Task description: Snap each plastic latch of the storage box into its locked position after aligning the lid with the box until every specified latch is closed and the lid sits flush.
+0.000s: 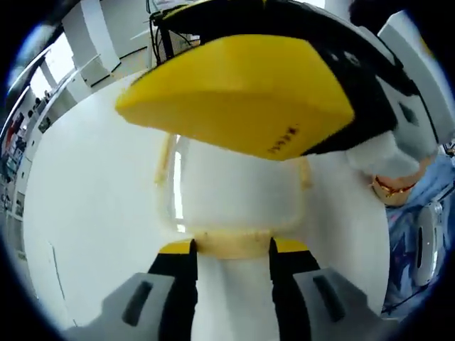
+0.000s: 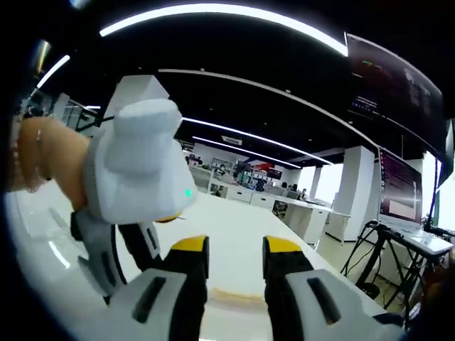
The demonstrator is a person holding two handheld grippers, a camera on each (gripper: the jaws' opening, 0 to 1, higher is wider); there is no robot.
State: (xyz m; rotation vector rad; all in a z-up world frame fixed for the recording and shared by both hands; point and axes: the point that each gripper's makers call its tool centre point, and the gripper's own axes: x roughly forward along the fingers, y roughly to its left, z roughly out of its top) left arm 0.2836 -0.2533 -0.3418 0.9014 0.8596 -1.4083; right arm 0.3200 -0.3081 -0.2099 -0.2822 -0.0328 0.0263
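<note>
Item — storage box (image 1: 234, 192): translucent, pale, sitting on the white desk (image 1: 85, 213) directly ahead of the left gripper (image 1: 232, 249). Its near rim is lying crosswise just beyond the yellow tips of that gripper's fingers (image 1: 178, 247), and the yellowish strip there — apparently a latch (image 1: 231, 245) — is spanning the gap between them.

Item — left gripper: fingers are standing parted, one at each end of the strip, closed on nothing that can be made out. Whether the tips are touching the rim or stopping just short cannot be told.

Item — right gripper (image 2: 234, 250): in the left gripper view it is hanging over the far side of the box, one large yellow pad (image 1: 234, 96) filling the space above the lid. In its own view its fingers (image 2: 284, 245) are standing apart with nothing between them, and a pale strip of the box edge is lying just beyond them. A person's hand (image 2: 43, 160) is holding the left gripper's white body to their left.

Relation governing the coming move: the latch strip is running across the left fingers, not along them, so the left gripper is judged the nearer of the two to this near latch. A push along the fingers' own line would likely meet it squarely. Whether the lid is sitting flush cannot be judged.
</note>
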